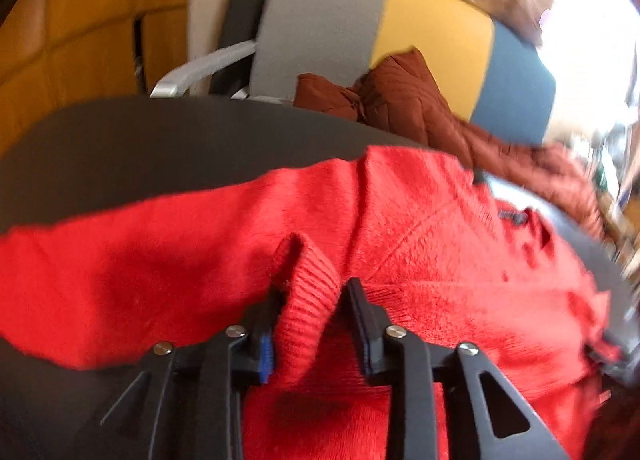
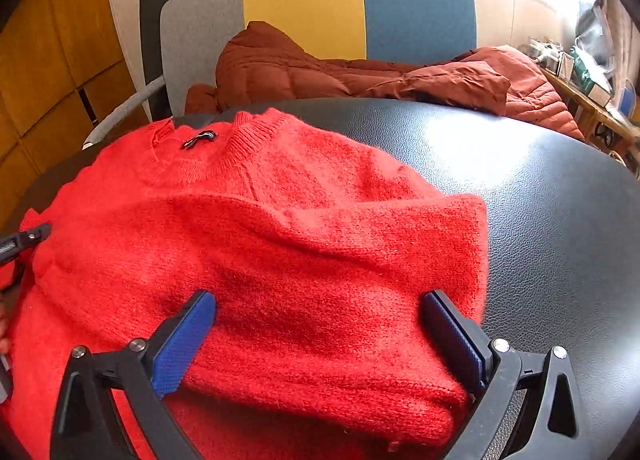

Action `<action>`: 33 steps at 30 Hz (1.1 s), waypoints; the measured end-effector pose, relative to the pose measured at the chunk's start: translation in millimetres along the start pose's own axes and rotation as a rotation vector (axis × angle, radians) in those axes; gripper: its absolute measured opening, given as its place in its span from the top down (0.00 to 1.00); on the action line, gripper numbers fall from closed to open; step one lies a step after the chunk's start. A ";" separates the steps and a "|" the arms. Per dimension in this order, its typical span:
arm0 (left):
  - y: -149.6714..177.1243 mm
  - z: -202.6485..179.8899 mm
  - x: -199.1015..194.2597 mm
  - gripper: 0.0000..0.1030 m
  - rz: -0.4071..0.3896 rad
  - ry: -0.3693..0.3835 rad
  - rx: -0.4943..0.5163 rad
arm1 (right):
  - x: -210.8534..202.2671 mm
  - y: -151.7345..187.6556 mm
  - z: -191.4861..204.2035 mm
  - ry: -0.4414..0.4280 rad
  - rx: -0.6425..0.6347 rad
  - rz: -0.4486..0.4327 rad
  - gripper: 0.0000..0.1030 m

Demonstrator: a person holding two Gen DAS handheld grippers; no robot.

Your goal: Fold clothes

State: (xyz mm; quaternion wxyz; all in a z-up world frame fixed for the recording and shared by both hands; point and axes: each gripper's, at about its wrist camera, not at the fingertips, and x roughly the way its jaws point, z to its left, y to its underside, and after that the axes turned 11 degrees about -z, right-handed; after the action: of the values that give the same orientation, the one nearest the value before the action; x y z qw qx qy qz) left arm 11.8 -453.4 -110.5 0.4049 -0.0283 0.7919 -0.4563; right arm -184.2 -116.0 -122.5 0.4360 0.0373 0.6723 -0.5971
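A red knit sweater (image 1: pixel 420 220) lies on the black leather tabletop (image 1: pixel 140 148), folded, with its collar (image 2: pixel 248 132) at the far side. In the left wrist view my left gripper (image 1: pixel 314 288) has its jaws apart around a ribbed cuff (image 1: pixel 308 300) that stands up between them. The cuff leans on the left pad and the right pad is just clear of it. My right gripper (image 2: pixel 320 300) is wide open over the sweater's (image 2: pixel 300 240) near folded edge, one finger on each side of the fold. Part of the left gripper shows at the left edge of the right wrist view.
A rust-brown quilted jacket (image 2: pixel 360 76) is heaped at the table's far edge. Behind it stands a chair with a grey, yellow and blue back (image 2: pixel 320 4). Bare tabletop (image 2: pixel 540 200) lies right of the sweater. Wooden cabinets (image 1: pixel 80 40) are at the left.
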 end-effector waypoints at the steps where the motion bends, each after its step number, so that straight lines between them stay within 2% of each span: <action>1: 0.4 10.1 -6.7 0.62 -0.007 -0.003 -0.054 | 0.0 -0.1 -2.1 0.000 0.000 0.000 0.00; 5: 5.5 47.6 -36.8 0.62 -0.053 -0.101 -0.161 | 0.6 -0.2 -11.3 0.000 0.000 0.000 0.00; 10: 6.7 111.3 -57.8 0.61 -0.047 -0.303 -0.297 | 4.1 -0.6 -17.0 0.001 -0.001 0.000 0.00; 11: 6.2 125.8 -60.0 0.59 -0.037 -0.342 -0.339 | 1.2 0.3 -6.4 0.003 -0.003 0.001 0.00; 14: 2.0 159.6 -67.4 0.56 -0.036 -0.458 -0.433 | 0.2 0.6 -11.9 0.004 -0.005 0.001 0.00; 16: -5.3 177.9 -71.8 0.52 -0.050 -0.527 -0.479 | -2.6 2.1 2.4 0.005 -0.005 0.000 0.00; 17: -8.7 186.9 -72.5 0.46 -0.050 -0.556 -0.512 | -3.7 2.5 7.6 0.005 -0.005 0.000 0.00; 20: -16.4 212.3 -73.6 0.45 -0.044 -0.647 -0.612 | -3.8 2.0 0.6 0.002 -0.001 -0.001 0.00; 23: -25.5 233.9 -75.8 0.44 -0.054 -0.777 -0.682 | -3.5 2.3 5.9 0.000 0.001 -0.002 0.00; 28: -39.8 262.3 -63.5 0.41 -0.018 -0.878 -0.740 | -3.6 2.4 -1.5 -0.006 0.007 -0.003 0.00; 31: -28.9 277.8 -59.2 0.41 0.027 -0.907 -0.781 | -2.8 2.1 -0.6 -0.009 0.010 -0.005 0.00; 33: -26.2 280.1 -54.7 0.37 0.027 -0.918 -0.767 | -1.9 1.4 -3.3 -0.009 0.010 -0.005 0.00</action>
State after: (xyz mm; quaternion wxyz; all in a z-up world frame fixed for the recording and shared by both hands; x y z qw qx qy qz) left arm 226.8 -642.0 -129.0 0.6725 -0.3565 0.6443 -0.0738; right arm -184.0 -111.9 -122.7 0.4373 0.0349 0.6673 -0.6019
